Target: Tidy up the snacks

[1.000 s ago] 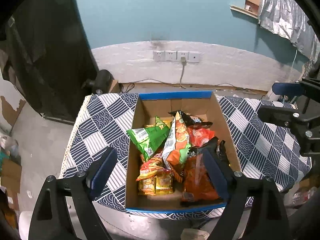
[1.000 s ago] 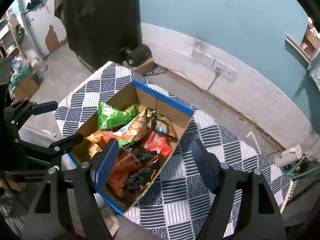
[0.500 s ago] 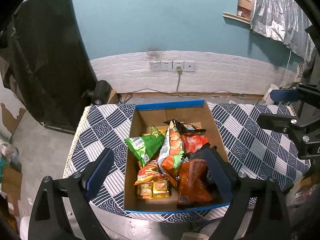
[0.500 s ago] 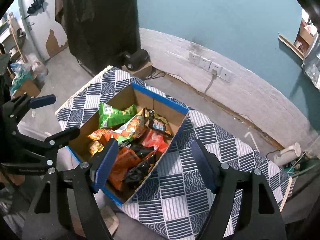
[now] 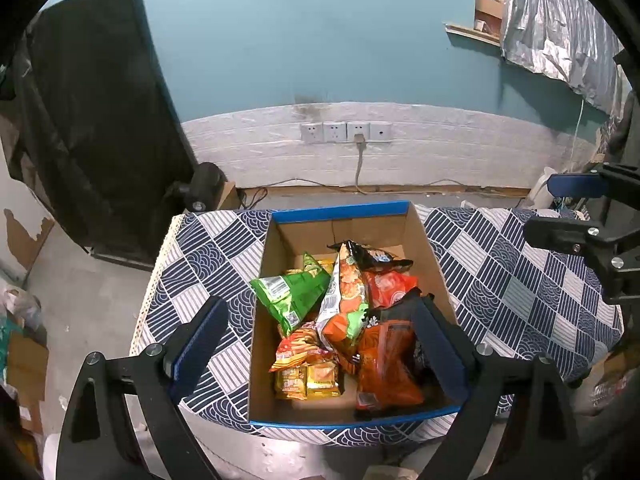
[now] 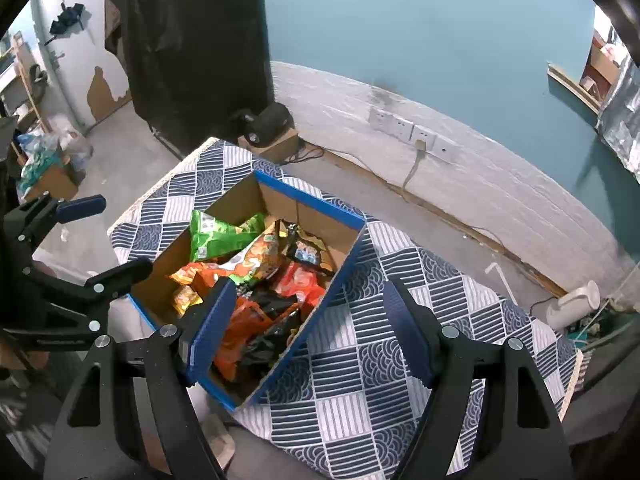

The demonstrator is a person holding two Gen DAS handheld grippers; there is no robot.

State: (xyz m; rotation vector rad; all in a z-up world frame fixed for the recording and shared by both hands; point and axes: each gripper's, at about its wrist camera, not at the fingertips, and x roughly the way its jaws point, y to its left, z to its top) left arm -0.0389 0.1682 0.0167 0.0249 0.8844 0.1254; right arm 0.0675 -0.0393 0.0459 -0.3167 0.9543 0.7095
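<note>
Left wrist view: the left gripper (image 5: 320, 344) hangs above a cardboard box (image 5: 434, 256) with its two fingers spread wide and nothing between the pads. The box, trimmed in blue tape along its top edges, sits on a table covered by a blue-and-white patterned cloth (image 5: 208, 256). Inside the box lies a loose heap of snack bags. A green bag (image 5: 292, 294) leans toward the box's left wall. Just right of it stands a tall orange, white and green bag (image 5: 346, 304), tilted. A red bag (image 5: 390, 286) sits behind that, with a black bag (image 5: 370, 258) nearer the box's far wall. A large orange bag (image 5: 386, 366) lies by the box's near right corner, and two small yellow packets (image 5: 306, 380) rest on the box floor near its front wall. The right gripper (image 5: 580, 216) shows at the right edge, above the cloth to the right of the box.

In the right wrist view, the right gripper (image 6: 308, 332) has its fingers apart and empty; its left finger hangs over the box's (image 6: 312, 198) near end, its right finger over the bare cloth (image 6: 400, 264) beside the box. The green bag (image 6: 216, 236) and the other bags fill the box. Beyond the box, a row of wall sockets (image 6: 412, 132) sits low on the wall.
</note>
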